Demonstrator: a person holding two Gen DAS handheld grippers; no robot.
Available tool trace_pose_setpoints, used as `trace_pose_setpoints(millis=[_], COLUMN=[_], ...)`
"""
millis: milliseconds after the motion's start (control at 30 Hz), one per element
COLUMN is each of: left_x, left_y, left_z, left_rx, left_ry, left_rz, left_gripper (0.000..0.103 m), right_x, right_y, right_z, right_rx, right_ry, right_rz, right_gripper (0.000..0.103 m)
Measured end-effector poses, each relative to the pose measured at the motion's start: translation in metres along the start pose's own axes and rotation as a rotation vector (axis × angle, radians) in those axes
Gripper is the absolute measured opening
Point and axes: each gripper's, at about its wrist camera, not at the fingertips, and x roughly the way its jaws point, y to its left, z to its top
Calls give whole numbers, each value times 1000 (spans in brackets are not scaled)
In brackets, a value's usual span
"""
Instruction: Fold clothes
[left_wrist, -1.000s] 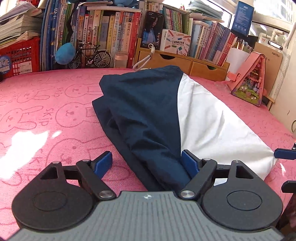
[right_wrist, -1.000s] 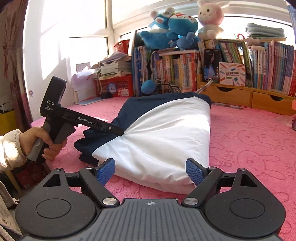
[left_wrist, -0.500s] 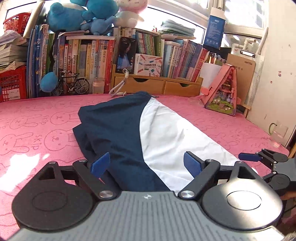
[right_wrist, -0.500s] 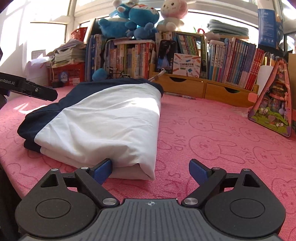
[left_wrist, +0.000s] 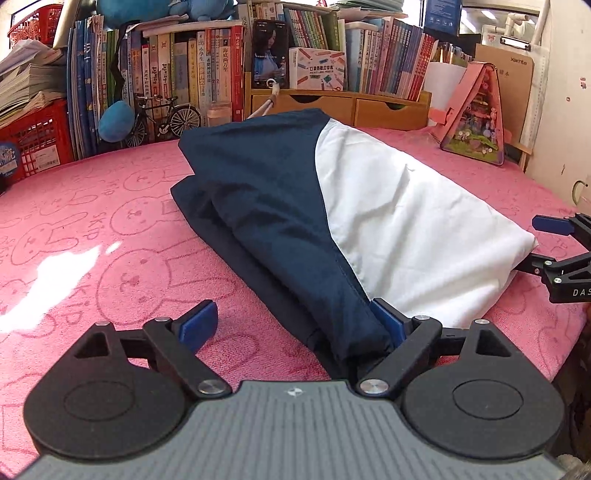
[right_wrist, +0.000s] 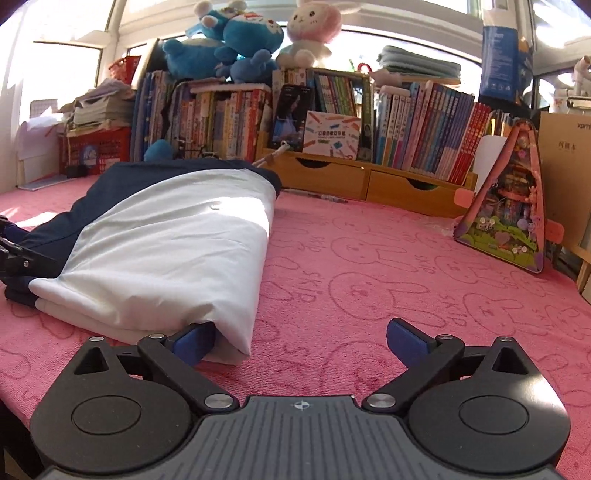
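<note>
A folded navy and white garment (left_wrist: 332, 206) lies lengthwise on the pink bunny-print cloth (left_wrist: 92, 229). My left gripper (left_wrist: 291, 324) is open at its near navy corner; the navy fold rests against the inner side of the right-hand finger (left_wrist: 386, 320). My right gripper (right_wrist: 301, 339) is open at the garment's (right_wrist: 166, 251) near white corner, and the white fold covers the tip of its left-hand finger (right_wrist: 194, 341). In the left wrist view the right gripper (left_wrist: 543, 245) shows open at the white end. A part of the left gripper (right_wrist: 13, 256) shows at the left edge of the right wrist view.
Rows of books (right_wrist: 424, 125) and wooden drawers (right_wrist: 369, 181) stand at the back, with plush toys (right_wrist: 236, 40) on top. A pink triangular toy house (right_wrist: 509, 199) stands back right. A red crate (left_wrist: 33, 144) and a model bicycle (left_wrist: 166, 118) sit back left.
The left gripper dropped lower and closer to the navy corner. The right gripper shifted right along the near edge to the white corner. Both stayed open.
</note>
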Motion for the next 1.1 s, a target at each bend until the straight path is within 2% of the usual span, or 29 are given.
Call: trace_pose_setpoints(millis=[33,67,133,200,267,400,433,600,867,1100], left_x=[0,0,0,0,1,1,1,-2,-10,-32], left_y=[0,0,1,1,0,2,4,17,46,62], left_z=[0,0,0,-1,-1,-1,-1,0,5,8], left_rx=[2,4,9,13,26,33,32,27,-2,-49], left_ry=[1,2,4,6,7,10,12,28,73,57], left_rz=[-3,-7,-13,-20,-21,-30,-33,-37,-4,48], left_gripper=[90,90,91,96,99,99,99,103,103,103], right_x=[2,5,8,8,5,-3,-6,-24,-41,-55], right_y=[7,10,6,-1,0,12,15,23,39,54], right_z=[4,7,12,12,10,8,9,14,7,0], right_rx=[-27,-33,3,41,39,45,55,103,101,100], right_ry=[-2,-1,5,5,-5,-31,-37,-56,-18,16], right_rz=[-1,-9,-21,-43,-74,-80,-81,-67,69,188], right_gripper=[86,84,63,60,52,19,14,14,15,15])
